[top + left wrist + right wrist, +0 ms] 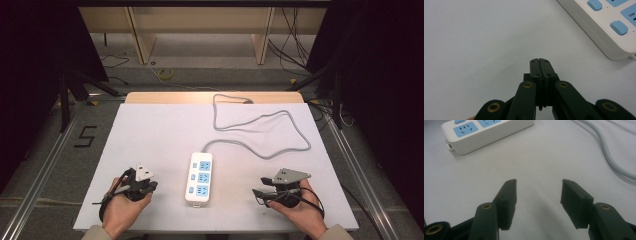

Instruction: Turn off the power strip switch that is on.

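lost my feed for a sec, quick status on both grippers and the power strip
Left gripper jaws shut, empty, low over table. Right gripper jaws open, empty. White plastic power strip with blue sockets flat between them, untouched; its grey cable loops away behind. Nothing in the way.

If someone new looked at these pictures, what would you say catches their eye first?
Probably the white power strip with its blue sockets, lying near the middle of the white table, its grey cable looping toward the far edge. Next, the two hand-held tools flanking it: the left gripper shut on nothing, the right gripper open over bare table.
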`<move>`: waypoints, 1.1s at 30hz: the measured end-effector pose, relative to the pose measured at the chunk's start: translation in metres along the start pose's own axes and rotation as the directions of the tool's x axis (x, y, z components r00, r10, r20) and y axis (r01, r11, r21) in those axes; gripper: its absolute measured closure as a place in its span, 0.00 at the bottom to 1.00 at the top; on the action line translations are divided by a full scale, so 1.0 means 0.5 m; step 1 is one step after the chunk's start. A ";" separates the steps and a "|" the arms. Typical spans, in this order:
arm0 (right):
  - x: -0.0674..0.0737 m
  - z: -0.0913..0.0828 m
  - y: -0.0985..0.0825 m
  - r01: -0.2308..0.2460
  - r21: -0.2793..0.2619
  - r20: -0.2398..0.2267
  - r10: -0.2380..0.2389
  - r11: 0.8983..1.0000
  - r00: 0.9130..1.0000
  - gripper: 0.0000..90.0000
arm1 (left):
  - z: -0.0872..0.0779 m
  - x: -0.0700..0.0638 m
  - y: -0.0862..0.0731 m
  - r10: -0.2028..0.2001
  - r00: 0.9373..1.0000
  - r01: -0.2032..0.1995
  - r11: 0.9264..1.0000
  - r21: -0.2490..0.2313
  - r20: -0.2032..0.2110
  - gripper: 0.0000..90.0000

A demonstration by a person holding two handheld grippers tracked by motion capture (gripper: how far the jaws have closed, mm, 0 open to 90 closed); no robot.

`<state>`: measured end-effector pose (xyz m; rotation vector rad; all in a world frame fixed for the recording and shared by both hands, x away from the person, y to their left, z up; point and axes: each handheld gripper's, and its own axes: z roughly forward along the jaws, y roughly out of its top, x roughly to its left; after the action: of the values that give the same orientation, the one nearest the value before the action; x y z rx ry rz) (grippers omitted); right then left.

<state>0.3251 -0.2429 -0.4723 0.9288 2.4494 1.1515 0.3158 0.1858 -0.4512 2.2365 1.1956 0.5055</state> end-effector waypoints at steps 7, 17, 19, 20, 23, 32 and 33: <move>0.000 0.000 0.000 0.000 -0.001 0.000 0.000 1.000 1.000 0.52 | 0.000 -0.007 0.009 0.012 1.000 -0.012 1.000 0.005 0.006 1.00; 0.001 0.000 0.000 -0.001 -0.001 0.000 0.001 1.000 1.000 0.52 | 0.000 -0.016 0.019 0.017 1.000 -0.017 1.000 0.004 0.015 1.00; 0.001 0.000 0.000 0.001 -0.001 0.000 -0.001 1.000 1.000 0.52 | 0.000 -0.018 0.022 0.016 1.000 -0.016 1.000 0.004 0.015 1.00; 0.001 0.000 0.000 0.001 -0.001 0.000 -0.001 1.000 1.000 0.52 | 0.000 -0.018 0.023 0.016 1.000 -0.016 1.000 0.002 0.015 1.00; 0.001 0.001 0.000 0.002 -0.001 0.000 -0.002 1.000 1.000 0.52 | 0.000 -0.021 0.027 0.016 1.000 -0.016 1.000 0.003 0.017 1.00; 0.002 0.001 0.000 0.002 -0.002 -0.001 -0.002 1.000 1.000 0.52 | 0.001 -0.026 0.036 0.021 1.000 -0.021 1.000 0.008 0.023 1.00; 0.002 0.001 0.000 0.002 -0.001 -0.001 -0.002 1.000 1.000 0.52 | 0.001 -0.026 0.037 0.023 0.999 -0.024 1.000 0.010 0.022 1.00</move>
<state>0.3246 -0.2421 -0.4725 0.9254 2.4501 1.1525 0.3207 0.1663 -0.4409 2.2611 1.1642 0.4837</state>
